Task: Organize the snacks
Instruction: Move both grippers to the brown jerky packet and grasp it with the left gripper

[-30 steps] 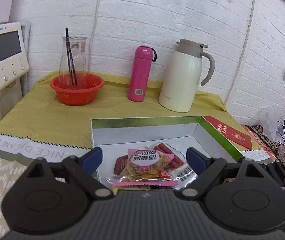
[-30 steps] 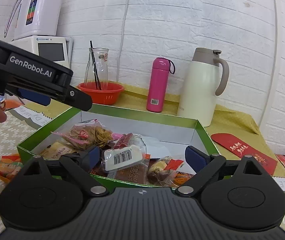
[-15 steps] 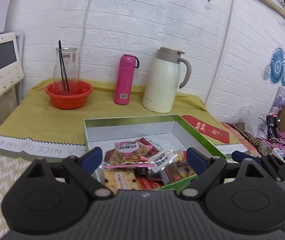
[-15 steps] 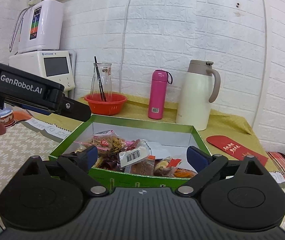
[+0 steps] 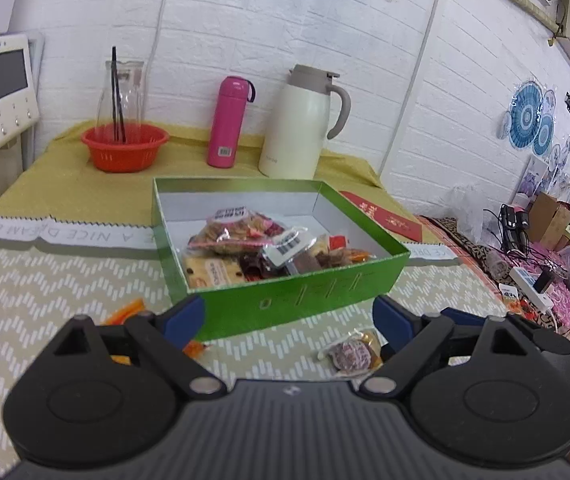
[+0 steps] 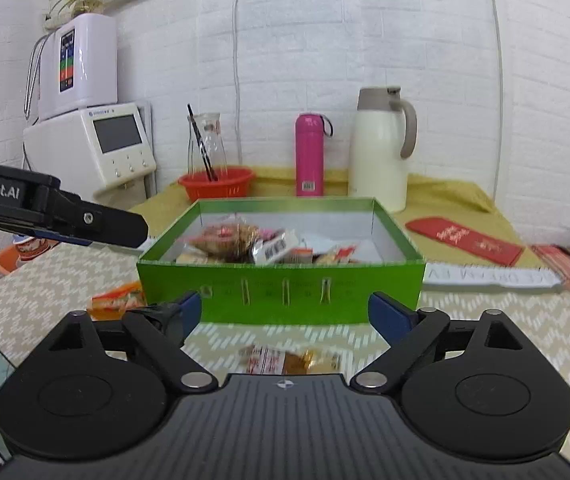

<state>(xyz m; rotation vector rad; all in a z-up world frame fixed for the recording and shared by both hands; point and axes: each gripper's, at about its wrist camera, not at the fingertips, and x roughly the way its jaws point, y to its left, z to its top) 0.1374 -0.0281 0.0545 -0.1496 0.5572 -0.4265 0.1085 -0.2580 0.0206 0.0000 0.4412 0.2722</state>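
A green box (image 5: 297, 296) (image 6: 285, 292) sits on the patterned cloth with several snack packets (image 5: 245, 232) (image 6: 245, 240) heaped inside. My left gripper (image 5: 289, 318) is open in front of the box's near wall, nothing between its fingers. A loose wrapped snack (image 5: 351, 354) lies on the cloth by its right finger, and an orange packet (image 5: 125, 310) lies by its left finger. My right gripper (image 6: 281, 312) is also open and empty before the box, with a loose packet (image 6: 289, 360) on the cloth beneath it. The left gripper's finger (image 6: 97, 224) shows at the left of the right wrist view.
Behind the box stand an orange basket with a glass carafe (image 5: 125, 148), a pink bottle (image 5: 227, 124) and a cream thermos jug (image 5: 301, 120). A red envelope (image 5: 385, 216) lies to the right. A white appliance (image 6: 101, 152) stands at the left. Cables and clutter (image 5: 533, 256) crowd the far right.
Both grippers have pulled back from over the box toward the table's near side; the box's outer front wall and loose packets on the cloth have come into view. Both stay open.
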